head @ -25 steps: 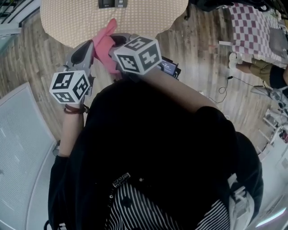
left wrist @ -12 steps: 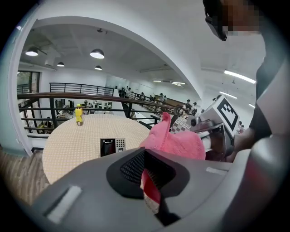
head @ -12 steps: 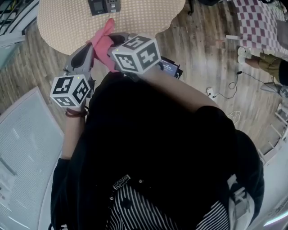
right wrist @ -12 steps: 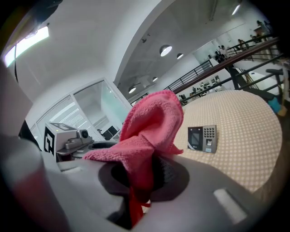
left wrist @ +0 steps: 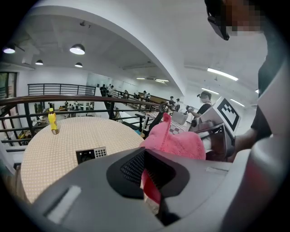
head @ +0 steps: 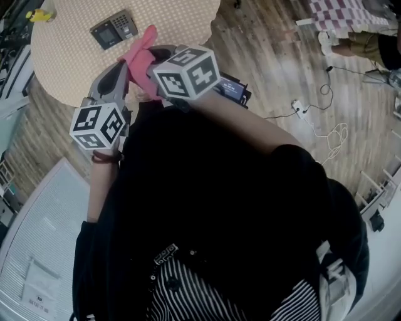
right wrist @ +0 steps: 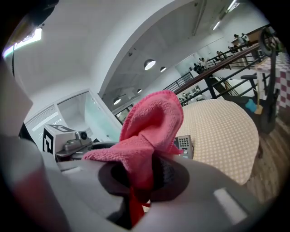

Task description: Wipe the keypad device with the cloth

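Observation:
The pink cloth (head: 141, 57) hangs in the air between my two grippers, in front of my chest and short of the round beige table (head: 175, 22). My left gripper (head: 120, 74) has a fold of the pink cloth (left wrist: 174, 142) pinched in its jaws. My right gripper (head: 161, 57) is shut on the bunched pink cloth (right wrist: 147, 136), which stands up out of its jaws. The dark keypad device (head: 113, 29) lies flat on the table, beyond both grippers. The keypad device (left wrist: 92, 154) and the same keypad device (right wrist: 183, 144) show past the cloth in both gripper views.
A small yellow bottle (head: 39, 14) stands at the table's far left edge. A white panel (head: 37, 251) lies at my lower left. Cables (head: 329, 135) trail on the wooden floor at right, near a seated person (head: 369, 41). A dark box (head: 233, 91) sits under my right arm.
The head view has swung, so the table has slid left and the keypad device has come fully into sight. Both grippers keep their hold on the cloth, nearly unmoved.

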### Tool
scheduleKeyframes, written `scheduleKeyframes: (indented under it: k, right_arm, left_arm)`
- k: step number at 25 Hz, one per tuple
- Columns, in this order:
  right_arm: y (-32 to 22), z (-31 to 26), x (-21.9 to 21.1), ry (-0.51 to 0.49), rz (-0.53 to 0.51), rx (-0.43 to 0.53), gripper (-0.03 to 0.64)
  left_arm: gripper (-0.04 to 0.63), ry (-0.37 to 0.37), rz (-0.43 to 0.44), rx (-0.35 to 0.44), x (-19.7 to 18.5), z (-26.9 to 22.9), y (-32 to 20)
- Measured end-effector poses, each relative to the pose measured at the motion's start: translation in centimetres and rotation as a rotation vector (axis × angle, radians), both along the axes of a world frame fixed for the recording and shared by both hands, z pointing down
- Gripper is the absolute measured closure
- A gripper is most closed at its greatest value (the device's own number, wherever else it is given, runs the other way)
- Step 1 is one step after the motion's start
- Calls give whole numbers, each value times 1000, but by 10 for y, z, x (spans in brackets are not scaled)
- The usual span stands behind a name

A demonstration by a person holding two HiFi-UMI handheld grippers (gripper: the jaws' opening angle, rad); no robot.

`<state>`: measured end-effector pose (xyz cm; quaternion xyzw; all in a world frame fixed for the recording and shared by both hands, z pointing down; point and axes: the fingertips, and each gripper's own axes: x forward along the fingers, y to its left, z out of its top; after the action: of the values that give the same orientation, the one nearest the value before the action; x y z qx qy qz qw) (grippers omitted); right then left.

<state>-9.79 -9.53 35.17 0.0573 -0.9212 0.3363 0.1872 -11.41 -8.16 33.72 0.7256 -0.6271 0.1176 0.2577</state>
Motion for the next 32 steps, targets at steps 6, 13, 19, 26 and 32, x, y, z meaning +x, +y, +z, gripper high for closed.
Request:
scheduleKeyframes:
  k: [6,13,19,26,32]
  right_arm:
    - [-6,-3,-22,18,51,19,554]
    - [-18,-7,-88,27,67,40,554]
    - [-29,4,-146,54,85,49,554]
    - [-46,23,-199,91,112,17,554]
    - [-46,41,-239,150,145,5,554]
  left_arm:
    - [597,16,62,23,-23,-2,-7]
    - [597,26,82,35,-89,-6,-19]
    - [597,29,101,17,-148,6,-31]
    - [597,54,146,-25,-200,25,-49]
    - [597,93,209,-49,-241,44,-50]
